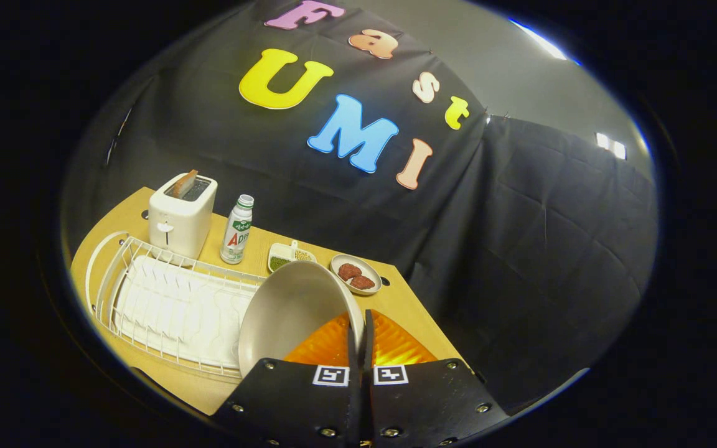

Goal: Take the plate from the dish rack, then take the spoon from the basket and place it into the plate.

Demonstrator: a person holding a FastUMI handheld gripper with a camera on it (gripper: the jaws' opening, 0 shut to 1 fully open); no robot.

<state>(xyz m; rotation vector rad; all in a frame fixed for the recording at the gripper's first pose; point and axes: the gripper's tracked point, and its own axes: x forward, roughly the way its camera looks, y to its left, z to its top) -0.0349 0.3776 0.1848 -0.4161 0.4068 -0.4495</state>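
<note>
Tool (360, 323) pinches plate (284, 314) rim, plate tilted over empty white rack (165, 305). Far on bench (408, 298): toaster (181, 214) w/ bread, small dish (356, 274) w/ 2 red lumps.

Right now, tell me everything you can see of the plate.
The plate is pale grey-white, round, matte, ceramic-looking, with a shallow hollow. It is tilted up on edge above the white wire dish rack, its rim pinched between the fingers of the shut gripper.
</note>
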